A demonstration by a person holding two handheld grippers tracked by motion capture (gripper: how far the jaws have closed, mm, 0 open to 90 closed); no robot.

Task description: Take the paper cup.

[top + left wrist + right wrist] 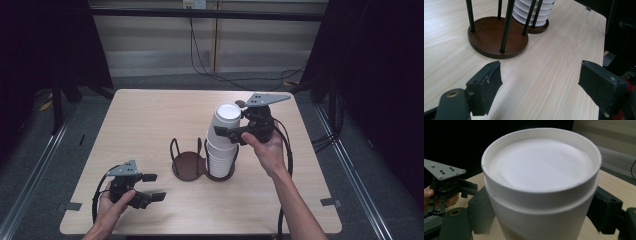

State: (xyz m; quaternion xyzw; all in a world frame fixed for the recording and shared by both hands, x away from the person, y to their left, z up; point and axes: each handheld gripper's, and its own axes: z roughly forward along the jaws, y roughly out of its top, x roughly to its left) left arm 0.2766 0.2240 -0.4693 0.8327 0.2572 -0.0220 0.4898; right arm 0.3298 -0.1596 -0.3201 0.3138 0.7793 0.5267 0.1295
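Note:
A stack of upturned white paper cups stands in the right ring of a brown two-ring holder with black rods. My right gripper is shut on the top cup, which leans slightly above the stack. Seen from the right gripper view, this cup sits between the jaws of that gripper. Near the front left of the table my left gripper is held open with nothing in it. Its jaws point at the holder's empty ring base, with the cup stack behind.
The light wooden table has bare room on the left and at the back. Dark curtains flank both sides, and cables lie on the floor beyond the far edge. The left hand and its gripper appear far off in the right gripper view.

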